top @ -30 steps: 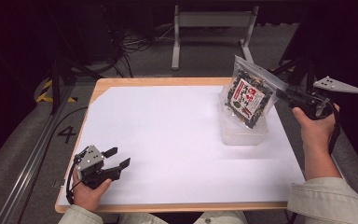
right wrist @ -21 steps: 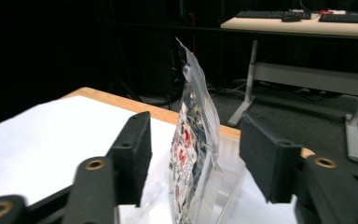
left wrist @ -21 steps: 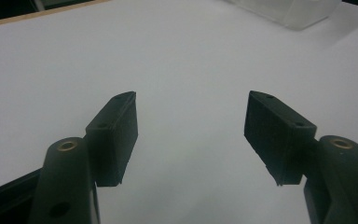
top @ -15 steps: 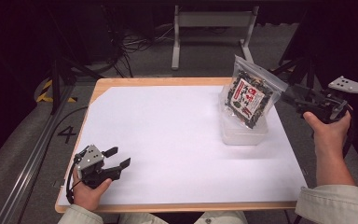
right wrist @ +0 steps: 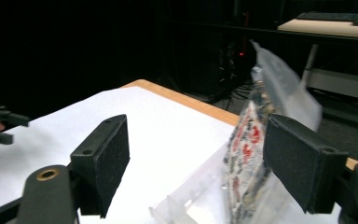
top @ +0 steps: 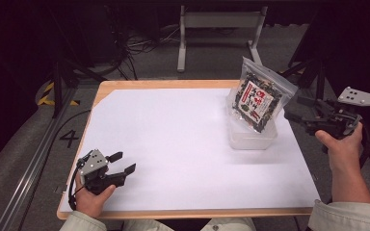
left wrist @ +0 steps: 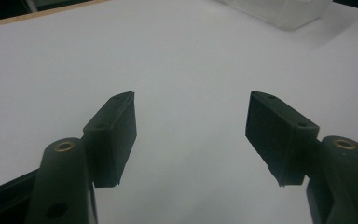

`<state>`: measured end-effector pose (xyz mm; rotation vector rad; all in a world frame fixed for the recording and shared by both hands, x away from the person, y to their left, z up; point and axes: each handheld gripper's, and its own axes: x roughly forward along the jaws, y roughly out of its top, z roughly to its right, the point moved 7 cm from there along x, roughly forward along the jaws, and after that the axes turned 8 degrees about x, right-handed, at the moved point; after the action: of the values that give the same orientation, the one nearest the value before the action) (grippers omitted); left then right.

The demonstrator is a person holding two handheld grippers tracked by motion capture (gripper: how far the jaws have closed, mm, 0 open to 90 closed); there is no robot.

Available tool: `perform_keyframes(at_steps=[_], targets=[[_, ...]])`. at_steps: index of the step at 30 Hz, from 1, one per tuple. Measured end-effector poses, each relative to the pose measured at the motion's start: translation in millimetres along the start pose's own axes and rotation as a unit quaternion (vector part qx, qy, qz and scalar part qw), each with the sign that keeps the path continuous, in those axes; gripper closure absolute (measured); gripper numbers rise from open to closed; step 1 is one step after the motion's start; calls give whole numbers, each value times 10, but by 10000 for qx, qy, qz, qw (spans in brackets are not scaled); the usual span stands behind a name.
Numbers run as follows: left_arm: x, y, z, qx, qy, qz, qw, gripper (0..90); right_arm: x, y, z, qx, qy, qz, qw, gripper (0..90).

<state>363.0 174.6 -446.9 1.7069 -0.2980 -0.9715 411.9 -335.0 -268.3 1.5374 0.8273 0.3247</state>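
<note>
While both grippers, left point(top: 123, 162) and right point(top: 293, 109), gaped empty, we feared the upright pouch point(top: 258, 100) toppling from its container point(top: 250, 137) if nudged.

Left gripper point(top: 121, 162) sits low at the near left, jaws spread wide. Right gripper point(top: 293, 109) hangs raised at the far right, jaws apart too.

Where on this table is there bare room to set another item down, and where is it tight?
Most of the white sheet is bare: the whole stretch between the left gripper at the near left corner and the clear container on the right. It is crowded only at the far right, where the snack bag stands in that container, the right gripper beside it.
</note>
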Motion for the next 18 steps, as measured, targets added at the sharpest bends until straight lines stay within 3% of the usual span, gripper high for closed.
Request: perform_keyframes(at_steps=[18], targets=[[-3, 23, 14, -8, -56, 31, 10000, 336, 340, -379, -622, -228, 537, -145, 9982, 210]])
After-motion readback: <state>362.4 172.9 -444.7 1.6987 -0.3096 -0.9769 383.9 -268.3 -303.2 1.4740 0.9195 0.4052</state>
